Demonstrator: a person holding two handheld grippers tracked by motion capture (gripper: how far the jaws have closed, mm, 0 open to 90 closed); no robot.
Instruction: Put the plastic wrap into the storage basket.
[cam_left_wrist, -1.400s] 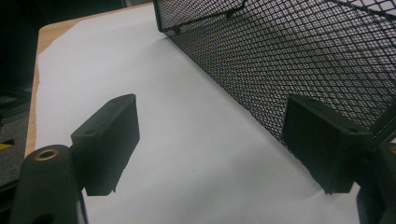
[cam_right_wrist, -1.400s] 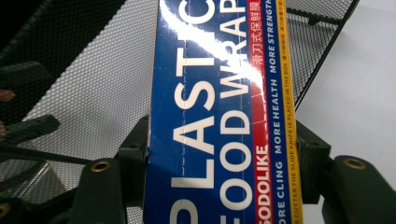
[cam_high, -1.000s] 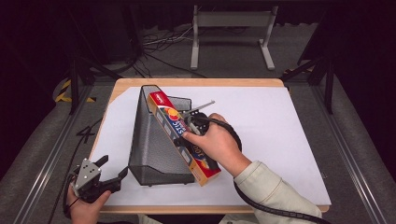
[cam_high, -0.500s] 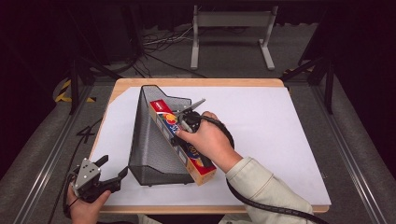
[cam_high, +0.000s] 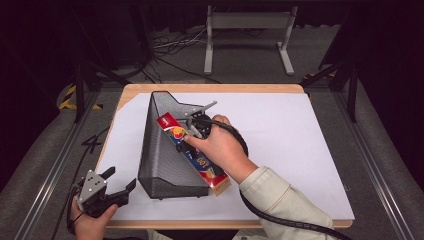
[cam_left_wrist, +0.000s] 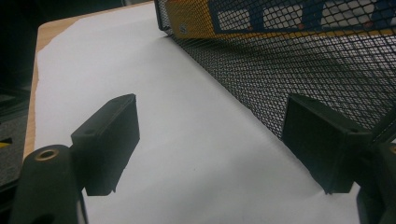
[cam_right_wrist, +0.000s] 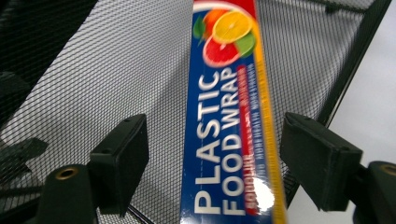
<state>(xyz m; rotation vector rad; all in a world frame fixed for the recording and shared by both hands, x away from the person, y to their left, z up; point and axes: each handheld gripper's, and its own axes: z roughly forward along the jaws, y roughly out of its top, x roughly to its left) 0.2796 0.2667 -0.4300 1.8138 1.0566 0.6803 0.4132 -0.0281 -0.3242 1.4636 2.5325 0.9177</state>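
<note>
A long blue and red plastic food wrap box (cam_high: 202, 164) lies slanted in a black mesh file holder (cam_high: 160, 150), its near end poking out at the front. My right gripper (cam_high: 196, 125) hovers over the box's far half. In the right gripper view its jaws stand wide apart on either side of the box (cam_right_wrist: 226, 116) without touching it, so my right gripper (cam_right_wrist: 212, 154) is open. My left gripper (cam_high: 121, 177) rests open at the table's front left, beside the holder's mesh wall (cam_left_wrist: 303, 70), with nothing between its fingers (cam_left_wrist: 109, 140).
White paper (cam_high: 300, 140) covers the wooden table (cam_high: 210, 88). A grey metal stand (cam_high: 247, 30) and cables lie on the floor beyond the far edge. The right gripper's cable (cam_high: 280, 220) trails off the front edge.
The box's far end has sunk lower into the mesh holder, and the right hand has moved with it toward the left and front. The left gripper has stayed put.
</note>
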